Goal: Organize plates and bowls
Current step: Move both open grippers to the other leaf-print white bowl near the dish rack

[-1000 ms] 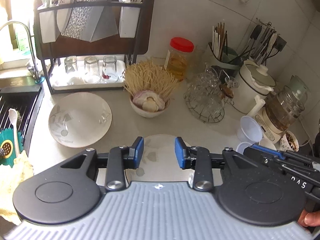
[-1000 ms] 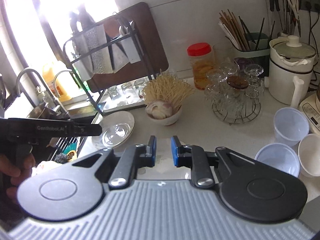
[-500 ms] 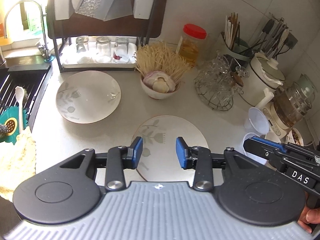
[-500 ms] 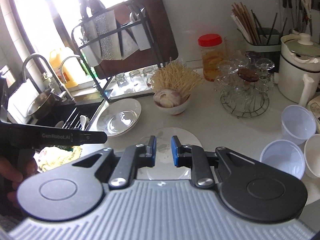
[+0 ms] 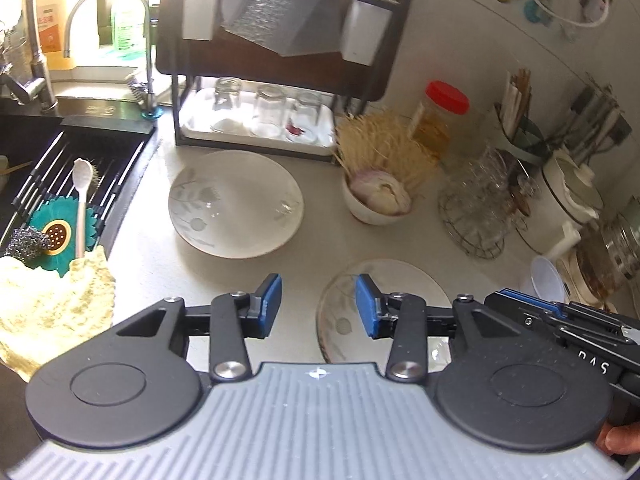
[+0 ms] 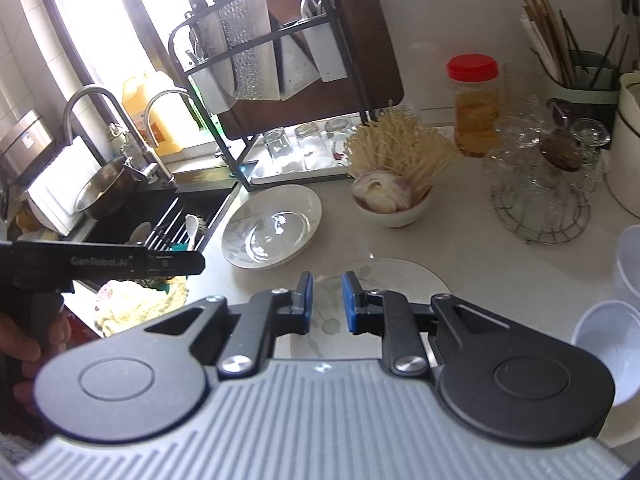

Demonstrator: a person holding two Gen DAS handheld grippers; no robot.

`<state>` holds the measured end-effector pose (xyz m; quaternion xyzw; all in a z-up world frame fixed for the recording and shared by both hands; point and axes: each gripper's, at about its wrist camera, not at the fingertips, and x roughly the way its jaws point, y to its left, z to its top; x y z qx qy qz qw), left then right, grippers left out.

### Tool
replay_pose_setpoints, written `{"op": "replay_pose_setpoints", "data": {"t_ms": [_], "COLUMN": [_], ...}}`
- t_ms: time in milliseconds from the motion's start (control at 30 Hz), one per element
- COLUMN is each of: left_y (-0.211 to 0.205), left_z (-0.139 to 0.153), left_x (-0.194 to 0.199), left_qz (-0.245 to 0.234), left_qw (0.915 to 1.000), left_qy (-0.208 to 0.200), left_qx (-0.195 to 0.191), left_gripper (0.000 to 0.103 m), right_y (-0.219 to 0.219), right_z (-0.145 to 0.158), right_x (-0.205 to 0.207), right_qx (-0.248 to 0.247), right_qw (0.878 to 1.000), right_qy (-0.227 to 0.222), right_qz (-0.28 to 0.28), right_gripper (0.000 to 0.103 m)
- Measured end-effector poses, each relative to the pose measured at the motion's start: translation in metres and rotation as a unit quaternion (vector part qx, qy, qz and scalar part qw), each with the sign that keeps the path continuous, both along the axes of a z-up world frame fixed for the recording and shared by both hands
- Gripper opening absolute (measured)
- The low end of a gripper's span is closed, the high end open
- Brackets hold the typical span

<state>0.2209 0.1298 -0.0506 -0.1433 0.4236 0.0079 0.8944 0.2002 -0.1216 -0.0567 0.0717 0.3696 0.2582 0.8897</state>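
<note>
A deep white plate with a leaf pattern (image 5: pixel 236 204) (image 6: pixel 272 226) lies on the counter beside the sink. Nearer to me lies a flat leaf-patterned plate (image 5: pixel 396 284) (image 6: pixel 400 280). My left gripper (image 5: pixel 319 305) hovers over that plate's left edge; its jaws are opening and hold nothing. My right gripper (image 6: pixel 328 302) hangs above the same plate, its blue pads a narrow gap apart with nothing between them. A small white bowl of garlic and onion (image 5: pixel 372 208) (image 6: pixel 394 208) stands behind the flat plate.
A black dish rack with upturned glasses (image 5: pixel 268 112) stands at the back. The sink (image 5: pixel 60 168) with a drain rack and a yellow cloth (image 5: pixel 52 300) is at the left. A wire stand of glasses (image 5: pixel 480 204), a red-lidded jar (image 6: pixel 474 104) and plastic cups (image 6: pixel 608 332) are at the right.
Both grippers drew back and shifted left, so the sink and the deep plate show more fully. The left jaws have spread wider. The right jaws kept the same narrow gap.
</note>
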Motion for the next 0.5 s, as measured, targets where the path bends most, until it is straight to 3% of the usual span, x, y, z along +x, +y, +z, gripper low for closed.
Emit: {"op": "replay_pose_setpoints", "data": {"t_ms": [167,300,500], "left_y": [0.022,0.04,0.067], "left_z": [-0.002,-0.008,-0.023], "left_x": [0.016,0.03,0.053], "left_qz": [0.012,0.023,0.034], "left_qw": [0.9999,0.9997,0.9992], "left_qy": [0.004,0.011,0.022], "left_qx": [-0.001,0.0,-0.005], "left_gripper": [0.048,0.056,0.056], "right_y": [0.016,0.028,0.048], "right_z": [0.001,-0.001,-0.009], "right_x": [0.02,0.037,0.061], "right_qx": [0.002,0.003,0.001], "right_qw": [1.0,1.0,0.999], "right_qy": [0.008,0.022,0.04], "right_qz": [0.001,-0.001,0.0], "right_gripper": [0.02,0.02,0.02]}}
